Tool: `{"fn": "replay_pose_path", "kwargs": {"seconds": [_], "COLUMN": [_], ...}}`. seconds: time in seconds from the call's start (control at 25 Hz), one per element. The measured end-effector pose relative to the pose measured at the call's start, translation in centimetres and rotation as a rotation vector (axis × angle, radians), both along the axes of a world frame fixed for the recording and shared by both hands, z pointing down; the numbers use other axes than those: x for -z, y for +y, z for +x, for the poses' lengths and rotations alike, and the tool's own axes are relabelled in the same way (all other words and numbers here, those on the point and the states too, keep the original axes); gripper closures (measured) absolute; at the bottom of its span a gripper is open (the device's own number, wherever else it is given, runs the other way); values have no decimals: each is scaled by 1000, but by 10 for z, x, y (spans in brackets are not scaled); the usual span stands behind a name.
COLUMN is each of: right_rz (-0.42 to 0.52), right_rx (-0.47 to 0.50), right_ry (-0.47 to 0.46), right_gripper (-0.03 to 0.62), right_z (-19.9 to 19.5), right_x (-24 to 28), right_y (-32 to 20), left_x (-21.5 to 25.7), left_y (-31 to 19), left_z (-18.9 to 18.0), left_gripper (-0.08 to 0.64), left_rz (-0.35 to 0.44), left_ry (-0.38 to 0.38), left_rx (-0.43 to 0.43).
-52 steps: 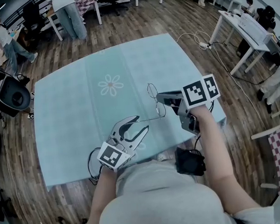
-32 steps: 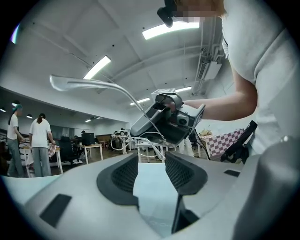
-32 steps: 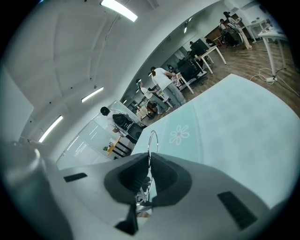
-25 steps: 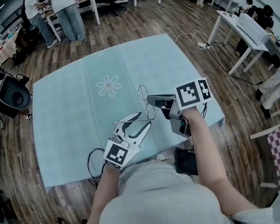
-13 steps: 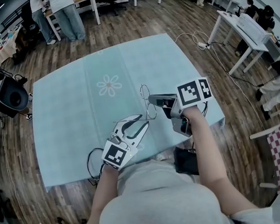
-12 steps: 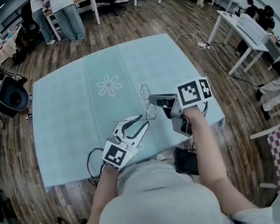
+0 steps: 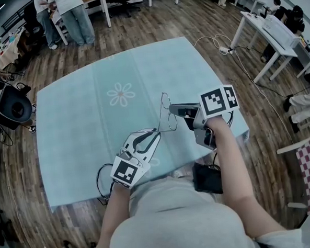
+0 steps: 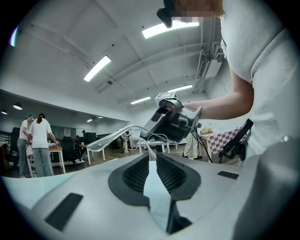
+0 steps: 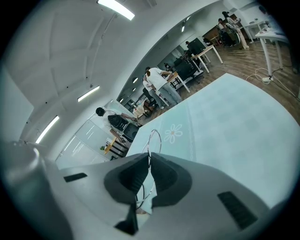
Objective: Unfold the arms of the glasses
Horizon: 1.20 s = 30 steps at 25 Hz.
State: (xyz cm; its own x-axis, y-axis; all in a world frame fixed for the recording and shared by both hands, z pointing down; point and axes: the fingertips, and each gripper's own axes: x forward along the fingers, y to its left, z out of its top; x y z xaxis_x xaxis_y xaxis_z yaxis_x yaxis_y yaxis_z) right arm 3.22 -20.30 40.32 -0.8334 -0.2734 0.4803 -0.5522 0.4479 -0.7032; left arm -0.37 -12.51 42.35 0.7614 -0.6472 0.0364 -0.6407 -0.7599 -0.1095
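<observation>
Blue cloth (image 7: 92,124) with one white flower (image 7: 121,93) covers the table, and wood floor goes all round it. Some people stand far off by other tables.

The glasses (image 7: 164,100) are up in the air over the cloth, near its close edge. The right gripper (image 7: 172,110) has its jaws squeezed on the thin frame between the lenses, and one round lens (image 9: 152,140) pokes up past the tips.

The left gripper (image 7: 154,132) points flat at the glasses. Its jaws have just been closing and now stand narrow. The end of one arm (image 8: 148,147) sits between the tips, but I do not think the pads press on it yet.

To do this well, I think the right gripper should hold the frame very steady. The left one should pinch the arm's end softly, then swing it out slowly, round the hinge. The wire looks thin, so a hard tug might bend it. It is best to stop when the arm stops.

I count one pair of glasses, two round lenses, two thin arms and two grippers.
</observation>
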Motion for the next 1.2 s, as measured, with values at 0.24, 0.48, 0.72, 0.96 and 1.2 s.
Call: {"fn": "replay_pose_path", "kwargs": {"seconds": [0.24, 0.48, 0.72, 0.96, 1.2], "right_rz": [-21, -56, -90, -99, -105], "right_rx": [-6, -18, -23, -12, 10], "right_ry": [-17, -43, -85, -84, -85], "right_gripper": [574, 574, 574, 574, 574], "right_z": [6, 15, 25, 30, 36], "right_x": [-3, -8, -13, -21, -25], "right_y": [1, 4, 4, 9, 14], "left_x": [2, 7, 11, 12, 12], "left_y": [-1, -3, -7, -9, -10], "left_z": [-9, -15, -21, -31, -35], "left_gripper": [522, 531, 534, 537, 538], "left_rz": [-8, 14, 15, 29, 31], "left_ry": [33, 37, 45, 45, 55], "left_rx": [31, 44, 64, 75, 80]}}
